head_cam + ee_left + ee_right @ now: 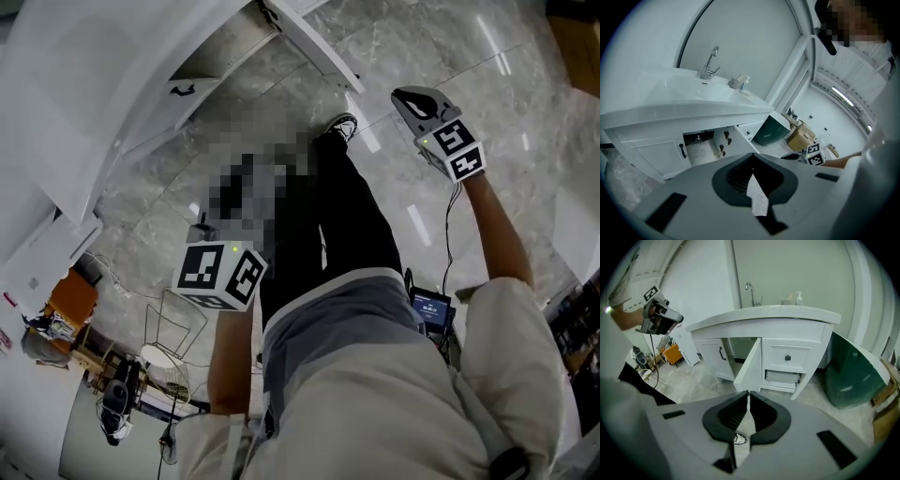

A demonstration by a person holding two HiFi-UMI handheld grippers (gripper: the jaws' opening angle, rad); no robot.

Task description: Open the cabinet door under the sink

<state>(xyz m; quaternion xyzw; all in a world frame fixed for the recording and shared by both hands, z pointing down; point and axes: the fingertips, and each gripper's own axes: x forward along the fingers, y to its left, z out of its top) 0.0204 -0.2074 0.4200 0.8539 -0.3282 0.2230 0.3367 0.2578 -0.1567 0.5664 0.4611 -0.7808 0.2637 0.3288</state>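
Marble floor (422,56); cabinet door (749,365) under sink (787,315) stands open, left claw (752,158) and right claw (747,393) clenched empty, so task looks done, no pull needed.

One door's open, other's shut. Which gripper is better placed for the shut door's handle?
Left, likely: the left gripper sits on the side of the shut door, handle in front; the right gripper faces the open door. Both are shut, empty.

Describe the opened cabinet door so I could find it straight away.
Find the white sink cabinet against the wall, with the faucet on top. Below the counter, in the middle, one open door stands swung outward, leaving an opening beside it. The closed door on its left lies flat, and the drawer on its right has a small dark knob.
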